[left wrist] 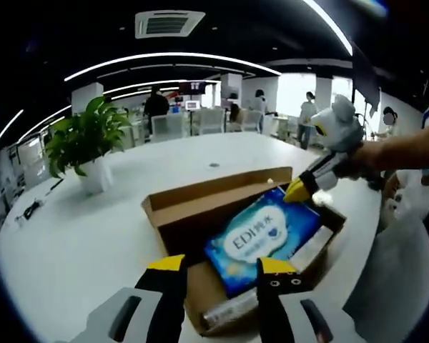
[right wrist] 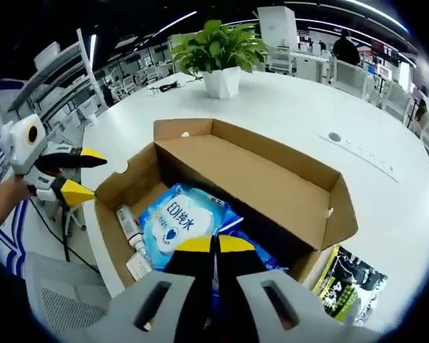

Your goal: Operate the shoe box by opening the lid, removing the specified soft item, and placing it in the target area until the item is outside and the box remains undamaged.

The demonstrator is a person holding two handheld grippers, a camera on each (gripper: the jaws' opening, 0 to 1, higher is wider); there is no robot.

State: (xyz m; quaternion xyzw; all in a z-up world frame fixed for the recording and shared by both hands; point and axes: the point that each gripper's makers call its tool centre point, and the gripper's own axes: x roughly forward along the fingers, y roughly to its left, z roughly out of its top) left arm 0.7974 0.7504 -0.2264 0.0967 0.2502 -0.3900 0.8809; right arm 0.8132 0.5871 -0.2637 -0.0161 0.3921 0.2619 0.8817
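Observation:
The brown cardboard shoe box point(left wrist: 173, 207) point(right wrist: 121, 184) lies on the white table with its lid point(right wrist: 272, 179) folded back. Inside lies a soft blue-and-white wipes pack point(left wrist: 264, 239) point(right wrist: 175, 221). My right gripper point(right wrist: 214, 246) is shut on the near edge of the pack. In the left gripper view it comes in from the right point(left wrist: 298, 191), with its yellow tip on the pack's corner. My left gripper point(left wrist: 220, 268) is open and hovers above the box's near end. In the right gripper view it hangs by the box's left end point(right wrist: 79, 175), held by a hand.
A small white bottle point(right wrist: 129, 225) point(left wrist: 232, 307) lies in the box beside the pack. A dark printed packet point(right wrist: 350, 282) lies on the table against the box. A potted plant point(left wrist: 86, 136) point(right wrist: 218, 46) stands further back. The round white table point(left wrist: 93, 229) has bare room around the box.

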